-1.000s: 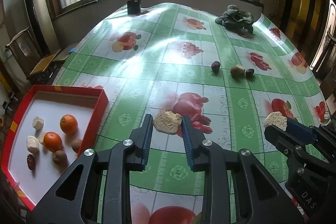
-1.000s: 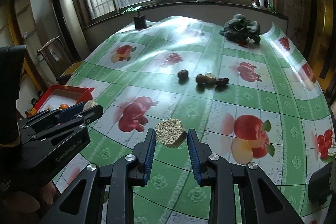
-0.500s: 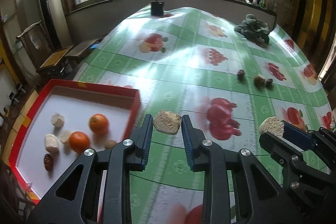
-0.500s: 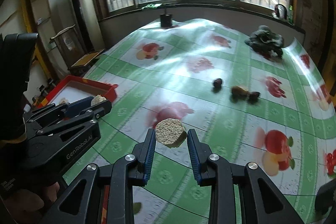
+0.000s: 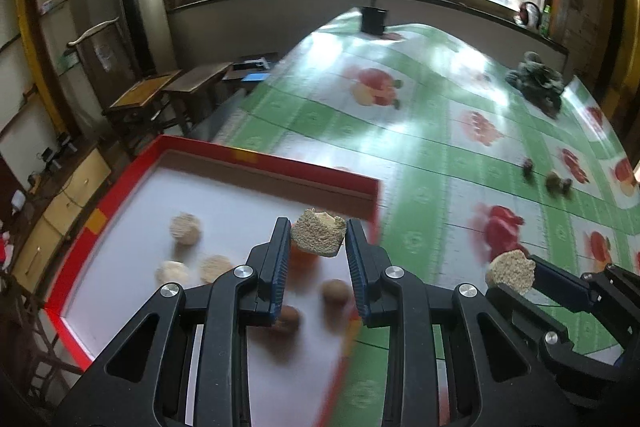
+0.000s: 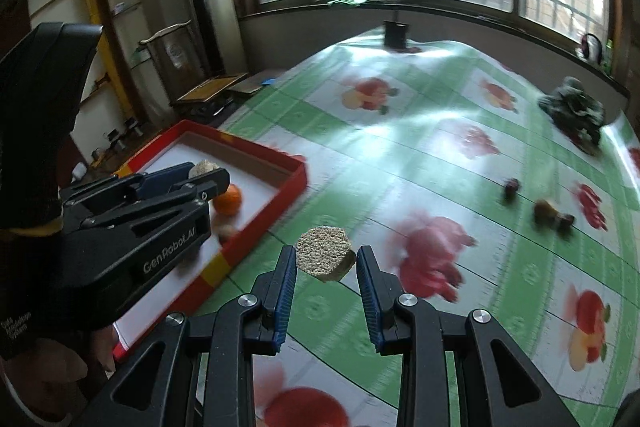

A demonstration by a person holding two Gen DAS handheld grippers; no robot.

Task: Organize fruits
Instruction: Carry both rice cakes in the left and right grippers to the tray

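1. Over the red tray [image 5: 260, 163], the left claw [image 5: 318, 251] pinches a tan, rough-skinned chunk [image 5: 318, 231] between its blue pads, at the fingertips, held clear above the tray floor near the tray's right wall.
2. Right of the tray, above the counter [image 6: 420, 147], the right claw [image 6: 326, 267] pinches a second chunk [image 6: 326, 259] the same way, just past the tray's near corner.
3. Each chunk is squat; its wide faces run across between the fingers, with the left one's cut face turned up and away from the camera.
4. Inside the tray, blurred: three pale lumps [image 5: 185, 228] toward the left wall, two brownish round fruits [image 5: 335, 291] near the claw, and an orange [image 6: 228, 199] beneath the left claw. Whether more oranges lie under the fingers cannot be told.
5. Far right of the tray on the counter, three small dark fruits [image 6: 548, 211] lie close together, one slightly apart.
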